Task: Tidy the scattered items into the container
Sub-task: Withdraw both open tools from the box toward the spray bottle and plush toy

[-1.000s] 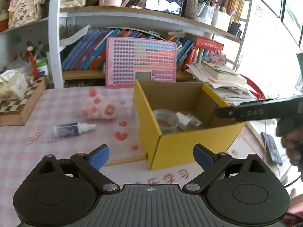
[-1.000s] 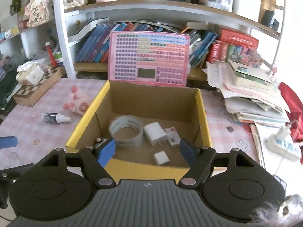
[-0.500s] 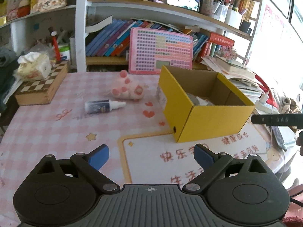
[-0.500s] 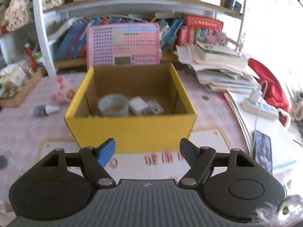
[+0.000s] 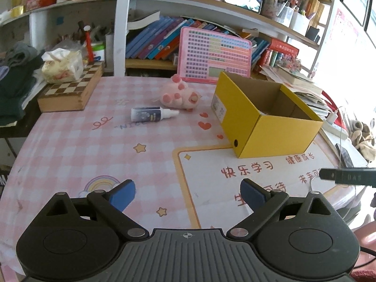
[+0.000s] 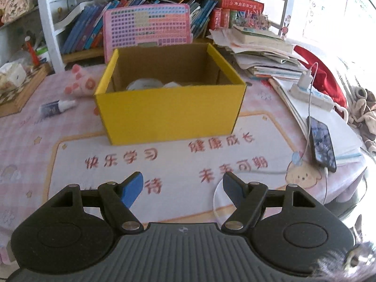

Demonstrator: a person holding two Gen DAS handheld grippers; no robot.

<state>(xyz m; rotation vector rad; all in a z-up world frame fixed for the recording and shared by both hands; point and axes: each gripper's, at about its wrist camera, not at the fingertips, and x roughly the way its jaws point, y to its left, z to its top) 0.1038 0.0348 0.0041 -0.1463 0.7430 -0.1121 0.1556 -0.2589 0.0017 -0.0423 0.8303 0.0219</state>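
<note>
Spray bottle point(image 5: 152, 114): lies on its side on the pink tablecloth point(image 5: 70, 145), long axis left-right, nozzle toward the yellow box point(image 5: 270, 127), far ahead and left of the empty, spread left gripper point(image 5: 188, 193), the nearer one; right gripper point(image 6: 182, 186) likewise apart, empty.

Left gripper point(image 5: 188, 193) jaws apart and empty, right gripper point(image 6: 182, 184) jaws apart and empty, both angled downward
</note>
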